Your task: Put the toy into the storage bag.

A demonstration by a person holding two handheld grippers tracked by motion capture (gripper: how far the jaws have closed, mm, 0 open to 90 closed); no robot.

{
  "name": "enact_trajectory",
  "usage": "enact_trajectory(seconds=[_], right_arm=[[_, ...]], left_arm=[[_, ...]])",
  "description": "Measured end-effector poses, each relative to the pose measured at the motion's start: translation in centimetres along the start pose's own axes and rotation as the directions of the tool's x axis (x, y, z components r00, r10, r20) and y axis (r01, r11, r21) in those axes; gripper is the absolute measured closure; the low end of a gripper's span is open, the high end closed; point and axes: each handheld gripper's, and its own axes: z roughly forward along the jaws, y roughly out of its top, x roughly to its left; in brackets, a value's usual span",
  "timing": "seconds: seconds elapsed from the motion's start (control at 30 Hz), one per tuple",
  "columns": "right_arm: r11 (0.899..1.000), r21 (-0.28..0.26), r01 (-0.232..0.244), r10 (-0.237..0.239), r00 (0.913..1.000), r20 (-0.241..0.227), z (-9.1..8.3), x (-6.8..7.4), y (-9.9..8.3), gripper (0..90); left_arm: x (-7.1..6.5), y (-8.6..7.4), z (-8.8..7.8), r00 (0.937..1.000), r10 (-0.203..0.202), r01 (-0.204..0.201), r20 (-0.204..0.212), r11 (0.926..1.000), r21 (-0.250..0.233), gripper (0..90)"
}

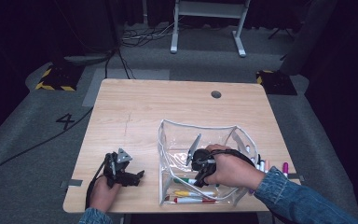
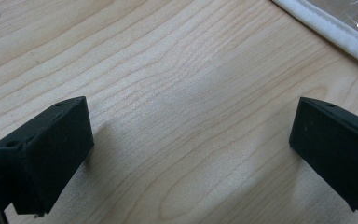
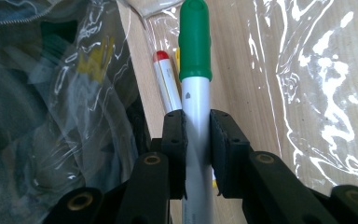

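Green-capped marker clamped inside the clear pouch.

At the left, the left gripper point(image 1: 129, 176) lay on the wooden surface point(image 1: 135, 112), fingers point(image 2: 46, 154) wide apart over bare wood. To its right, the right gripper point(image 3: 196, 140) had its fingers clamped on the green-capped marker point(image 3: 195, 60), long axis running straight away from them, cap outward, within the clear pouch point(image 1: 168, 135). Three markers, perhaps, lay in the pouch; several more rested beyond it. Grey carpet and cables surrounded the surface.
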Motion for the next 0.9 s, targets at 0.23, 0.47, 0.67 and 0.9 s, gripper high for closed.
enact_trajectory(seconds=[0.23, 0.47, 0.67, 0.9], right_arm=[[0.998, 0.041, 0.04, -0.04, 0.9992, -0.002, 0.9, -0.2, 0.2, 77.0], [0.998, 0.019, 0.058, -0.057, 0.9982, -0.015, 1.4, -0.3, 0.1, 60.5], [0.995, -0.102, 0.004, 0.002, 0.9984, 0.057, -1.2, -0.6, 0.1, 55.2], [0.964, -0.263, -0.031, 0.064, 0.9907, 0.12, -5.2, -0.4, -0.7, 53.0]], left_arm=[[0.0, 0.0, 0.0, 1.0, 0.0, 0.0, 0.0, 1.0, 0.0, 0.0], [0.0, 0.0, 0.0, 1.0, 0.0, 0.0, 0.0, 1.0, 0.0, 0.0], [0.0, 0.0, 0.0, 1.0, 0.0, 0.0, 0.0, 1.0, 0.0, 0.0], [0.0, 0.0, 0.0, 1.0, 0.0, 0.0, 0.0, 1.0, 0.0, 0.0]])
